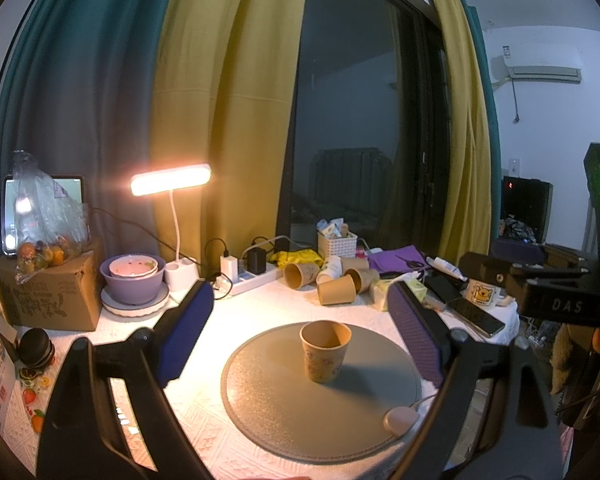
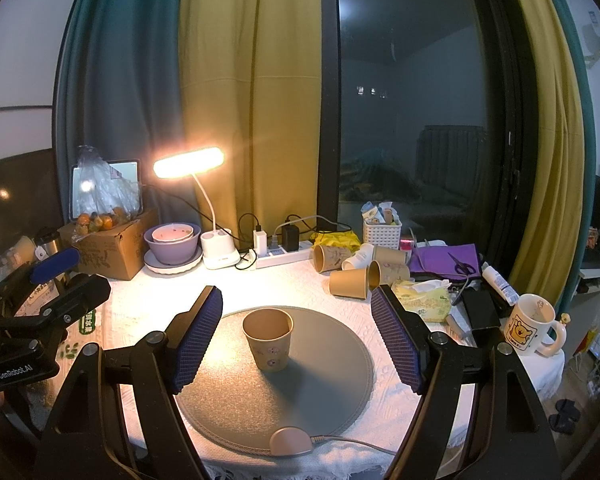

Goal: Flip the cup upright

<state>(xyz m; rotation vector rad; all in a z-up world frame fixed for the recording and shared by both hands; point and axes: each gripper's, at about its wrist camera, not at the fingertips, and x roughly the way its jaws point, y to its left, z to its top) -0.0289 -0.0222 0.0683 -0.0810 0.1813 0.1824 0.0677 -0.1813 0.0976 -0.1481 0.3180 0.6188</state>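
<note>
A brown paper cup stands upright, mouth up, on a round grey mat; it also shows in the right wrist view on the mat. My left gripper is open and empty, pulled back from the cup. My right gripper is open and empty, its blue pads well apart, with the cup standing beyond them. Each gripper shows at the other view's edge: the right one and the left one.
Several paper cups lie on their sides at the back. A lit desk lamp, power strip, purple bowls, cardboard box, white basket, bear mug, phones and scissors crowd the table. A pink mouse sits at the mat's front.
</note>
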